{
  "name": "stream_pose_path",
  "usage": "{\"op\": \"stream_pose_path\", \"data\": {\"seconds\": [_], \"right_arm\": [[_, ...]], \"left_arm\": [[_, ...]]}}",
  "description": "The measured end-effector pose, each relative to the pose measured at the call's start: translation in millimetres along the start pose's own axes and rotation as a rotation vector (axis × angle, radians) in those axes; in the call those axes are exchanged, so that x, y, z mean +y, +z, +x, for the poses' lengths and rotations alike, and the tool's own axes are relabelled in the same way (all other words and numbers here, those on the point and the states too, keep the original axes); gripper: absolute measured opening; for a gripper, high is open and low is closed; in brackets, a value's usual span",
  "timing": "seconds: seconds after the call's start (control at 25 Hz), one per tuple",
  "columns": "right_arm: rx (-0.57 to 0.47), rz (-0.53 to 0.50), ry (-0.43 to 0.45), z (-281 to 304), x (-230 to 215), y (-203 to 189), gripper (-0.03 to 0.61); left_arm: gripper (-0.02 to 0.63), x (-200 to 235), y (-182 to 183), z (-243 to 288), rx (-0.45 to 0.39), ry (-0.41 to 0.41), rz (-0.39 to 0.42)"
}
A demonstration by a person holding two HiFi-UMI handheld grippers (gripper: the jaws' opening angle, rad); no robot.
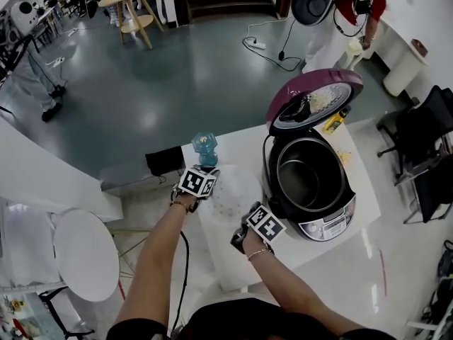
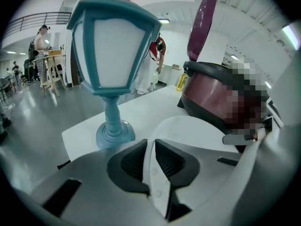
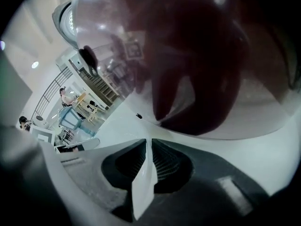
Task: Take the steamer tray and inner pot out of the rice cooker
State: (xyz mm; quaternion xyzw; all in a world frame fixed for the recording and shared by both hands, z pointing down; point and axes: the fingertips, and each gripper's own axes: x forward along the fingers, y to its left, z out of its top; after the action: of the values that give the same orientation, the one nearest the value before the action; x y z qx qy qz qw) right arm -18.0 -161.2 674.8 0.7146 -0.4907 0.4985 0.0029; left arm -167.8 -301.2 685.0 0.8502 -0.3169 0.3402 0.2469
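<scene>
We work at a white table. On it, from near to far:

- The cooker stands at the right. Its maroon lid is raised at the far side, and the pot sits inside the body.
- The white tray is out of the cooker, just left of it and low over the table. We cannot tell whether it touches the table.
- A teal lamp stands upright at the far left edge, just beyond the tray.

A white round table stands near left. Beyond the table lies a grey floor, and a person stands at the far right.

Both grippers hold the tray:

- The left gripper has its jaws nearly together, clamped on the tray's left rim.
- The right gripper has its jaws nearly together, clamped on the near rim beside the cooker.
</scene>
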Motion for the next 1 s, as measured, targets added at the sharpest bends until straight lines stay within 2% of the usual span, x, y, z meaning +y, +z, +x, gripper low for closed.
{"op": "stream_pose_path", "data": {"seconds": [0.12,0.2,0.24,0.28,0.32,0.4,0.56,0.72,0.84,0.92,1.0], "right_arm": [[-0.007,-0.003,0.012,1.7,1.0,0.3,0.034],[-0.018,0.017,0.035,3.1,0.9,1.1,0.038],[-0.023,0.030,0.048,3.5,0.2,1.1,0.044],[-0.026,0.042,0.060,3.5,-0.8,0.8,0.060],[-0.027,0.053,0.073,2.9,-1.4,0.0,0.082],[-0.019,0.072,0.096,-0.7,-1.9,-3.1,0.164],[-0.008,0.045,0.146,-20.0,1.7,-8.4,0.184],[0.003,-0.006,0.230,-45.8,12.5,-12.3,0.184],[0.056,0.003,0.290,-64.1,14.4,-27.4,0.184],[0.091,-0.018,0.365,-81.9,21.5,-34.6,0.184],[0.083,-0.076,0.483,-107.2,38.4,-31.8,0.184]], "left_arm": [[0.054,1.7,0.0,-2.4,-0.008,0.011,0.014],[0.064,2.7,7.6,-10.4,-0.052,0.027,0.025],[0.110,2.9,11.1,-14.8,-0.076,0.031,0.028],[0.149,2.5,12.7,-18.4,-0.094,0.029,0.028],[0.155,1.6,12.5,-21.5,-0.109,0.021,0.024],[0.168,1.9,8.5,-27.7,-0.128,0.021,0.010],[0.202,6.7,-6.1,-46.1,-0.191,0.086,-0.050],[0.202,5.4,-23.8,-72.2,-0.265,0.151,-0.103],[0.202,-16.0,-32.7,-97.8,-0.318,0.167,-0.101],[0.202,-41.4,-37.1,-117.5,-0.354,0.170,-0.077],[0.202,-71.2,-37.8,-138.7,-0.399,0.167,-0.039]]}}
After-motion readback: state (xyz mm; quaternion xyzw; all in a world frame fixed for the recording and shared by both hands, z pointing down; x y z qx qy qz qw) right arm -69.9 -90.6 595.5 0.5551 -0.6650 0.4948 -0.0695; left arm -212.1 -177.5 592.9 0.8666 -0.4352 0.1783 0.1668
